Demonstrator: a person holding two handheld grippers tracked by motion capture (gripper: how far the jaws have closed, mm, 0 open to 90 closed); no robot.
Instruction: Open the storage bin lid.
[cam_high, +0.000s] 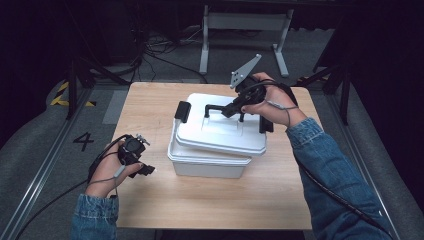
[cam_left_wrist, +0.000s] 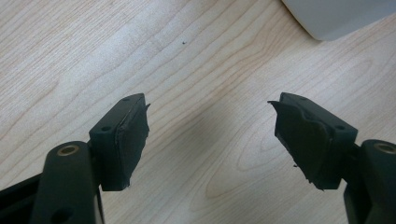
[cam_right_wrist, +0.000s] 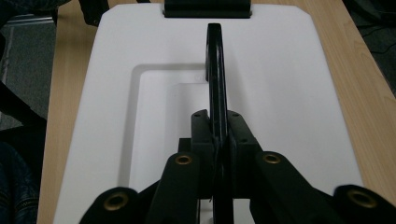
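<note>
— Since the right tool (cam_right_wrist: 219, 140) is clamped on the thin black plastic handle (cam_right_wrist: 215, 70) of the flat white plastic lid (cam_high: 222, 131), what worries you most?

— The lid is askew. It sits tilted and shifted on the white rectangular plastic box (cam_high: 207, 164), which stands mid-way across the light wooden desk (cam_high: 150, 200), so one edge of the lid overhangs the rim while the other side rides up.

— So it could jam?

— I judge so. A pull from the handle alone, held near one end of its bar, lets the lid swing or twist, and a corner may catch on the box rim and drag the whole box along (nothing is steadying it).

— And the left tool (cam_high: 145, 169)?

— It rests low beside the box, near its left wall but apart from it, jaws spread wide with only bare desk between its black rubber pads (cam_left_wrist: 128, 140). It cannot stop a slide from there.

— Anything else?

— The black latch (cam_high: 183, 111) at the lid's far-left edge hangs loose; it might snag. The grip itself is narrow, so the handle could slip sideways through the pads.
</note>
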